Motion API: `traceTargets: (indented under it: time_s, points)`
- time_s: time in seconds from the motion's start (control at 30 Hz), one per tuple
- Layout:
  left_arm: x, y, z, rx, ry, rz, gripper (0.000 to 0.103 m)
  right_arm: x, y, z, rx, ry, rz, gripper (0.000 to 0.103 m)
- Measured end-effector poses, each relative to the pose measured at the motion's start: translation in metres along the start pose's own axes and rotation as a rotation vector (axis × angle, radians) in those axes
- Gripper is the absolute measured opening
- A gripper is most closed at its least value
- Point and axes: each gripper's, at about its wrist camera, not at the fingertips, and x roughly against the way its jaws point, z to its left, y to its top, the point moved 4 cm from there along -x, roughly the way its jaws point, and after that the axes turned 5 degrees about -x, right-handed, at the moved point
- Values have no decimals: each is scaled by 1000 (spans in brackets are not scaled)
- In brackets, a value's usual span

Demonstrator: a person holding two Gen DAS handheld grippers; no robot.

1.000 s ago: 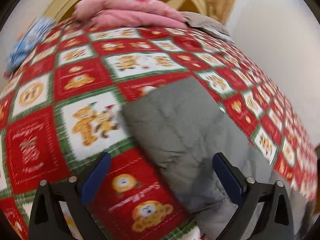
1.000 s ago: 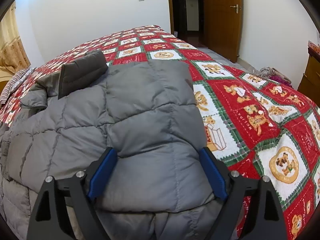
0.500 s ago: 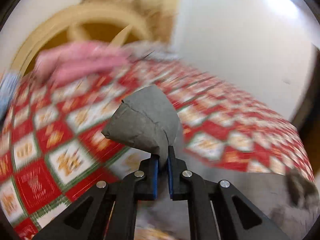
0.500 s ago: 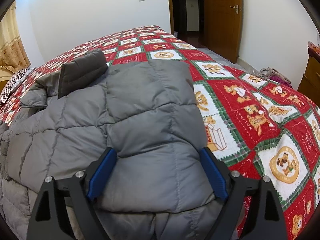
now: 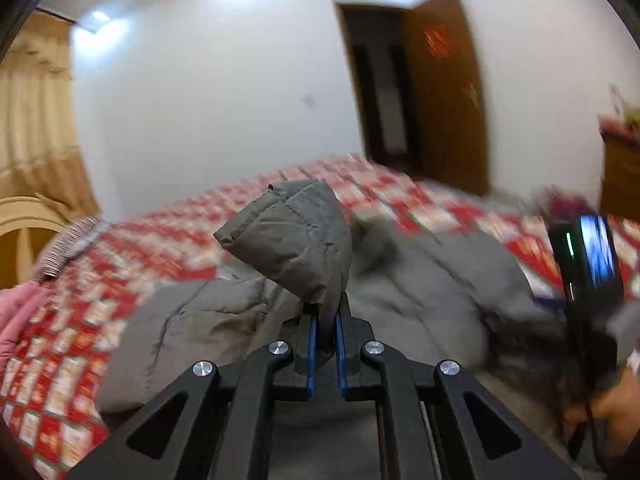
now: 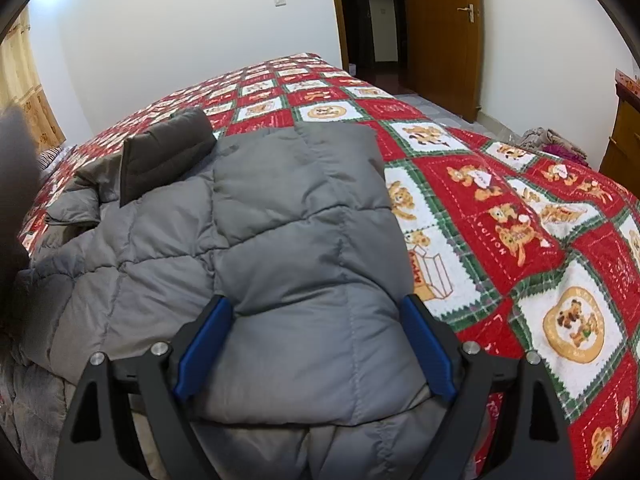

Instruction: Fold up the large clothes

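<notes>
The left gripper (image 5: 325, 334) has its jaws clamped tight on a fold of grey padded jacket (image 5: 296, 240), raised. The right gripper (image 6: 316, 348) points downward, jaws spread wide, gripping nothing.

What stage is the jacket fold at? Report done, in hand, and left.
Done: the right sleeve already lies folded across the grey puffer jacket on the bear-print bedspread.
In hand: the left gripper is shut on the left sleeve's cuff, lifted above the jacket.
Left: laying that sleeve down and folding the body; the right gripper is open over the jacket.
</notes>
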Motion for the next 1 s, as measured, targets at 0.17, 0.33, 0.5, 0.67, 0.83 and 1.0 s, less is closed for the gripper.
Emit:
traceTargets:
  time_s: [0.17, 0.33, 0.5, 0.67, 0.83, 1.0]
  points:
    - [-31, -39, -48, -97, -30, 155, 12, 0, 0, 0, -11, 12, -2, 89]
    - [-26, -46, -64, -148, -158, 223, 57, 0, 0, -1, -13, 14, -2, 90]
    - [29, -56, -41, -137, -253, 182, 88, 1, 0, -3, -38, 38, -6, 90]
    - [58, -62, 25, -10, -192, 172, 88, 28, 6, -20, -117, -24, -76, 84]
    - [36, -55, 124, 194, 91, 179, 88, 91, 7, 7, -31, 47, -221, 81]
    - [16, -72, 164, 291, 254, 227, 88, 94, -15, 93, 300, 149, -159, 69]
